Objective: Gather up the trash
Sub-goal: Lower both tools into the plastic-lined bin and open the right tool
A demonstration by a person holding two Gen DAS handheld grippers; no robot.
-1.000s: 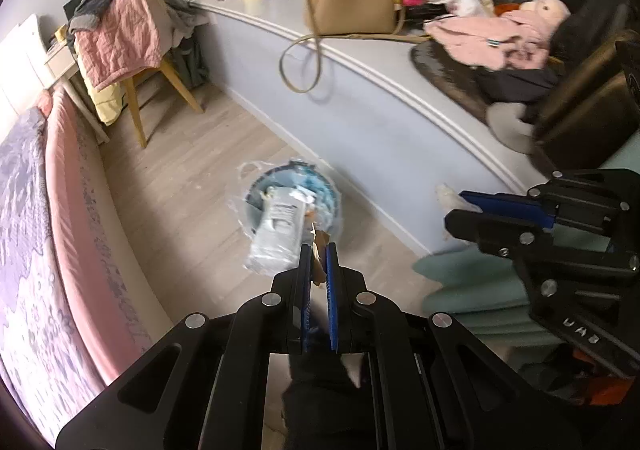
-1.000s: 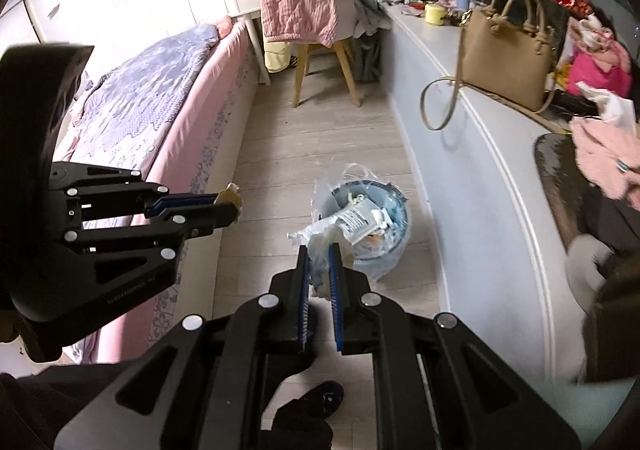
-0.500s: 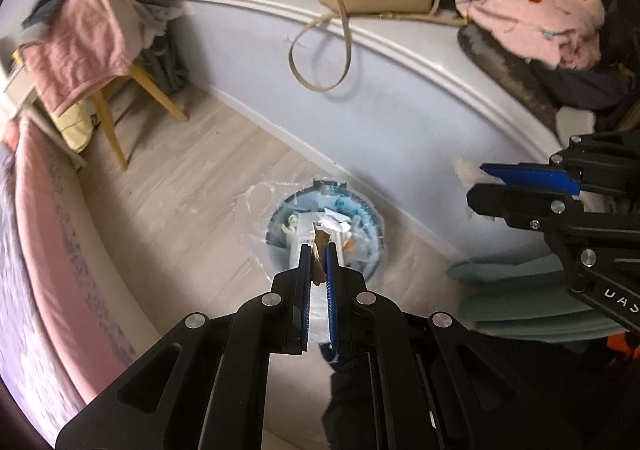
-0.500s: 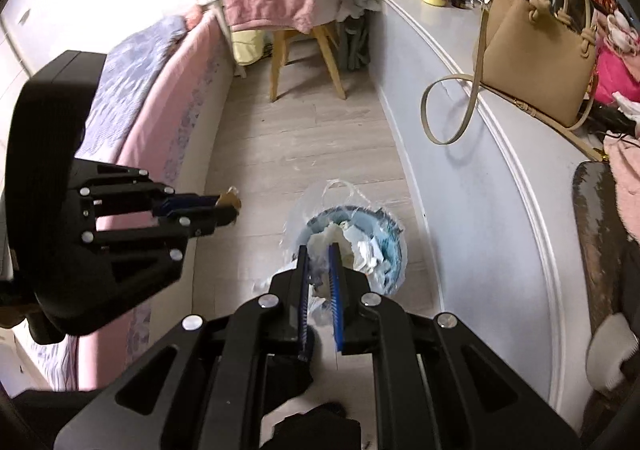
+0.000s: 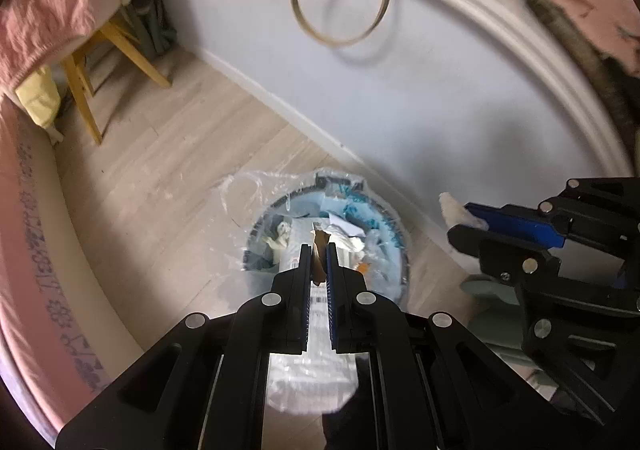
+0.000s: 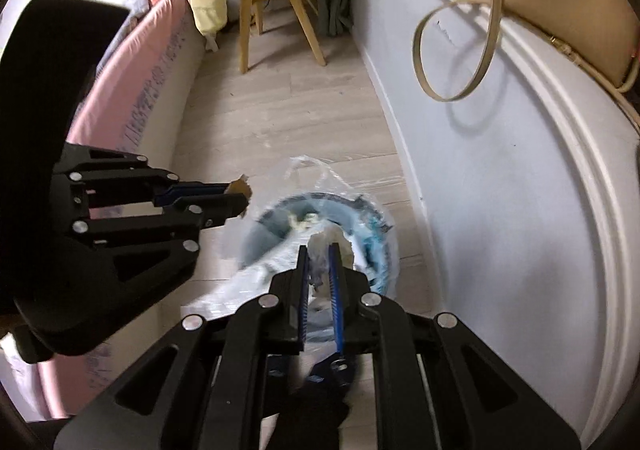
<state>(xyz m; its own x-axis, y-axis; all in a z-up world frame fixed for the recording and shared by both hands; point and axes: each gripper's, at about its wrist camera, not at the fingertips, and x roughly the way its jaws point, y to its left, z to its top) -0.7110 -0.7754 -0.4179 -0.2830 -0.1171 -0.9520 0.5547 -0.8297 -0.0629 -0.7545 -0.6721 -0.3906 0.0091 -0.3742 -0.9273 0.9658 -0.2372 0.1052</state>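
Left wrist view: the left gripper [image 5: 319, 250], centre frame, pinches a brown paper scrap [image 5: 319, 248] between narrow fingers, directly over the lined blue trash bin [image 5: 394, 250] on the floor. At right, the right gripper [image 5: 466, 219] clamps a crumpled white tissue [image 5: 450, 205]. In the right wrist view that tissue [image 6: 326, 244] sits above the bin's rim [image 6: 378, 240]. Risk, judged: light scraps released high could drift past the loose plastic liner [image 5: 248, 189] onto the floor, or cling to the pads
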